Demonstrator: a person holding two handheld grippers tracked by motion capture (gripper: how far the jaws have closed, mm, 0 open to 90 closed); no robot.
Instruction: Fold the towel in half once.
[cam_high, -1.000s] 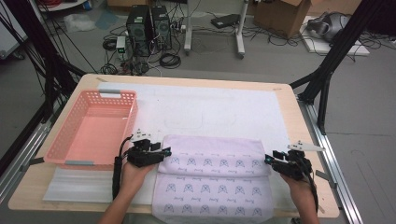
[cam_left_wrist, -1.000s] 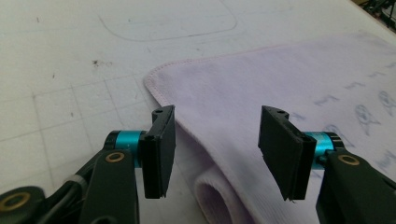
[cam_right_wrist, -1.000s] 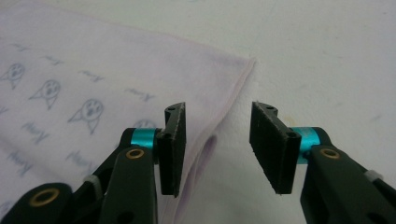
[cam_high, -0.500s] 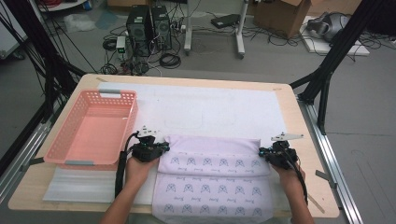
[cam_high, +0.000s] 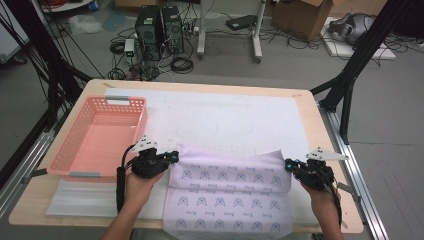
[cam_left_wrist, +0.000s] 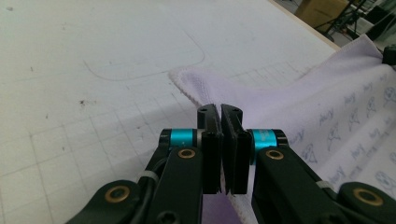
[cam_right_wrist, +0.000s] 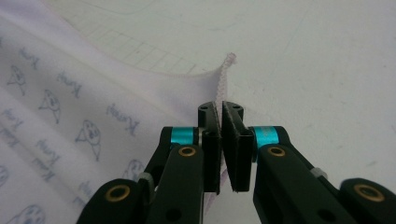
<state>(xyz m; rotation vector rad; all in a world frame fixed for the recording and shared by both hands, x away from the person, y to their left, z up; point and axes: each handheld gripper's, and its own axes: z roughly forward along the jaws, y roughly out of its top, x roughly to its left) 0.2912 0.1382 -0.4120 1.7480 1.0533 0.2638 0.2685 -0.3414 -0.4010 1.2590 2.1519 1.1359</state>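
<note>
Both grippers have just clamped onto the cloth (cam_high: 230, 192), and that is the change that matters. A second ago the jaws stood apart at the far corners of the lilac printed cloth; now the left gripper (cam_high: 172, 156) has its jaws pinched shut on the far left corner, and the right gripper (cam_high: 289, 164) has its jaws shut on the far right corner. In the left gripper view the cloth's hemmed corner (cam_left_wrist: 196, 88) rises into the closed jaws of the left gripper (cam_left_wrist: 220, 112), and in the right gripper view the stitched edge (cam_right_wrist: 226, 74) stands up out of the closed jaws of the right gripper (cam_right_wrist: 219, 109).

Compared with the earlier high views, the far edge of the cloth no longer lies flat in a neat fold: it now stretches between the two grippers and looks slightly lifted off the white mat (cam_high: 225, 117), while the near part of the cloth remains spread on the mat and hangs over the table's front edge. The cloth sits just right of the pink basket (cam_high: 65, 150), with the left gripper between the basket and the cloth's corner.

The grasp step appears done. With both corners secured, the person seems ready to lift and carry that edge, most likely to fold or spread the cloth; keeping the edge taut should prevent sagging.
</note>
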